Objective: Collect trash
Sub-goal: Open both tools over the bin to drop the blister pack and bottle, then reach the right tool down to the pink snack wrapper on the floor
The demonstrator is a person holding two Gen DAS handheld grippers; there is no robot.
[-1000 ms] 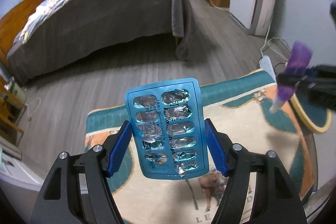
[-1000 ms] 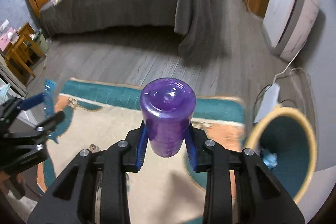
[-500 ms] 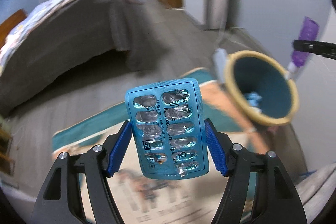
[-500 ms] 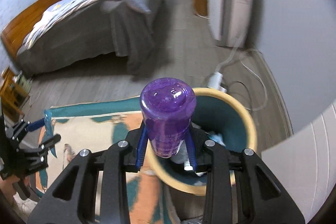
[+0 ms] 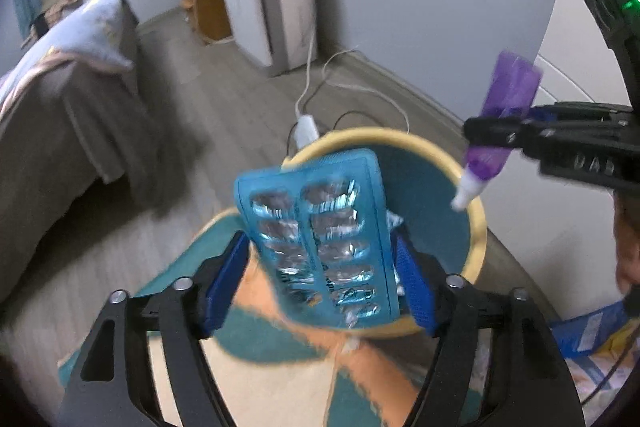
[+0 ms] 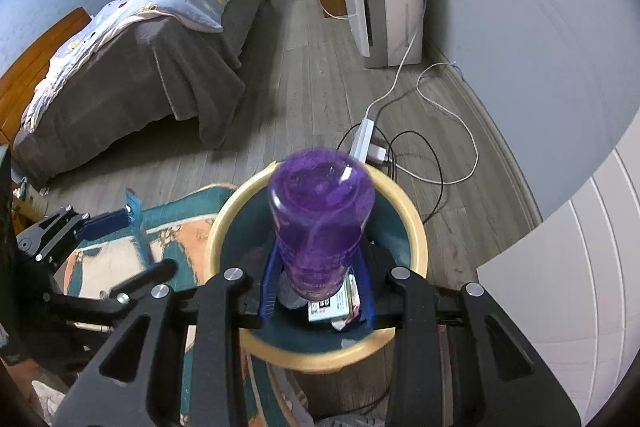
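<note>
A blue blister pack (image 5: pixel 320 239), flat and rectangular with rounded corners, is seen tilted between the pads of the left gripper (image 5: pixel 322 281); its foil cells are crumpled and burst. The jaws are opening, and a gap shows on each side of the pack, so no pad is seen pressing on it. The pack is blurred and hangs over the near rim of the waste basket (image 5: pixel 476 227).

A purple translucent bottle (image 6: pixel 322 223), cylindrical with a white nozzle at its far end, is clamped at its sides by the blue pads of the right gripper (image 6: pixel 318 287). It is held base-first toward the camera, directly above the basket's mouth (image 6: pixel 416 227).

The basket is round, with a smooth cream rim and a dark teal inside; paper scraps and a small printed carton (image 6: pixel 330 303) lie at its bottom. It stands at the edge of a teal and orange patterned rug (image 6: pixel 172 239).

Behind the basket, a white power strip (image 6: pixel 366 139) and looped cables lie on the grey wood-grain floor (image 6: pixel 300 75), near the wall. A bed (image 6: pixel 132 67) draped in a soft grey cover stands well apart, with open floor between.
</note>
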